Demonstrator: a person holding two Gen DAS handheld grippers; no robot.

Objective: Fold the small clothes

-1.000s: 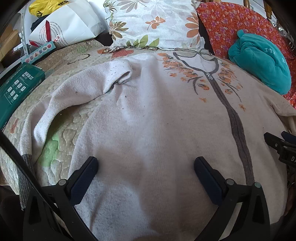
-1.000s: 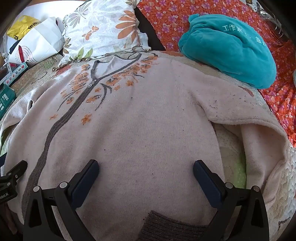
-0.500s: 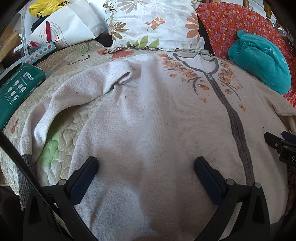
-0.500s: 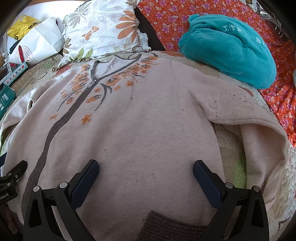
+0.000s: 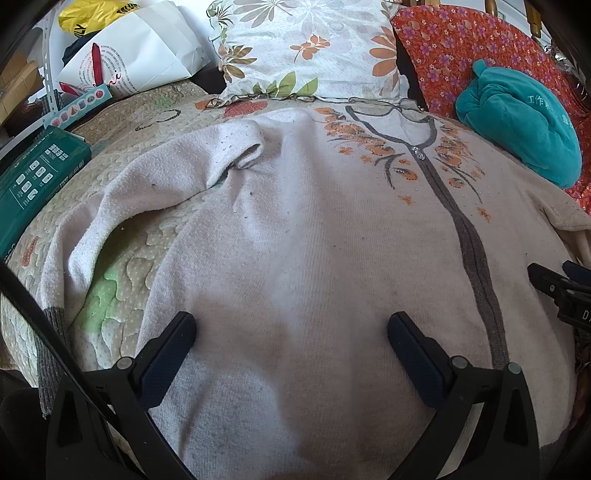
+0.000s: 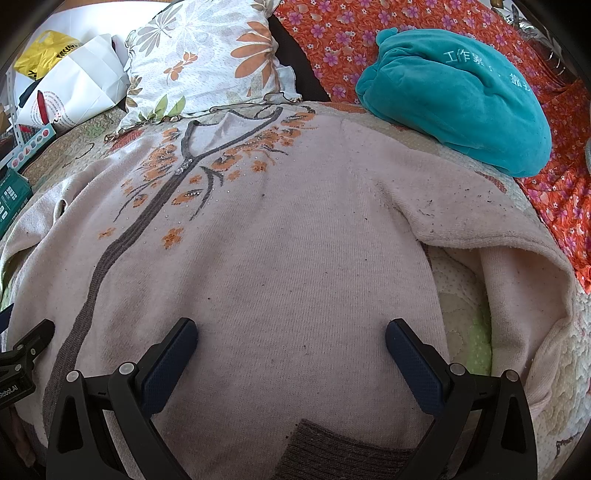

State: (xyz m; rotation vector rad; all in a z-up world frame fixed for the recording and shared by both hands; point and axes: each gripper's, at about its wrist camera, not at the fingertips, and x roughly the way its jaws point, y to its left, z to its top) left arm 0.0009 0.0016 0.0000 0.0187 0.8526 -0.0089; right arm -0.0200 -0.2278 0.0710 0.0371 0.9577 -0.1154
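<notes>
Sweater (image 5: 314, 258): pale pink knit, spread front-up on quilted bedcover (image 5: 122, 288) — grey zip band running down the middle, orange flowers at the neck.
Left gripper (image 5: 291, 328): fingers spread wide, nothing between them; poised low over the sweater's lower left front, cloth directly beneath both pads.
Right gripper (image 6: 291, 328): also wide apart, empty; above the lower right front, near the grey ribbed hem (image 6: 332, 450).
Left sleeve (image 5: 122, 206): bent outward, cuff down beside the left finger.
Right sleeve (image 6: 517, 266): folded back on itself — well right of the pads.
Beyond the collar: floral pillow (image 5: 310, 48), teal bundle (image 6: 461, 96) on orange floral cloth (image 6: 369, 33).
Far left: green box (image 5: 33, 181), white paper bag (image 5: 136, 55).
</notes>
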